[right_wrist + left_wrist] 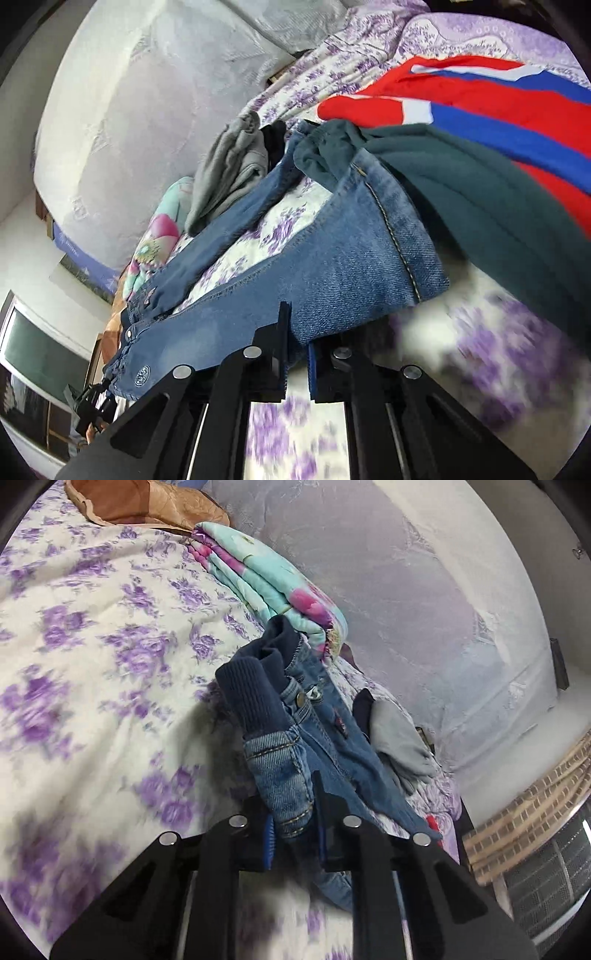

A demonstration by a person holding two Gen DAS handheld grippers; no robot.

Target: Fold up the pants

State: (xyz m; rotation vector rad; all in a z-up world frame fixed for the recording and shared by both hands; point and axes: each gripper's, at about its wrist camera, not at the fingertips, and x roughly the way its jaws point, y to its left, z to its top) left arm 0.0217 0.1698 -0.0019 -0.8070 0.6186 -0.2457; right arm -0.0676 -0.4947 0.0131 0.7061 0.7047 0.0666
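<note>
Your left gripper point(291, 812) fingers clench the blue denim pants point(284, 775) waistband; your right gripper point(297, 339) fingers clench a leg hem.

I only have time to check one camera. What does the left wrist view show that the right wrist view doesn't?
Left wrist only: the brown pillow at the head of the bed and the jeans' dark ribbed waistband, with the left gripper shut on denim there.

Right wrist only: a red, white and blue garment, a dark green garment, and the right gripper shut on a jeans leg.

Both: the jeans, purple floral sheet, turquoise quilt, grey garment.
</note>
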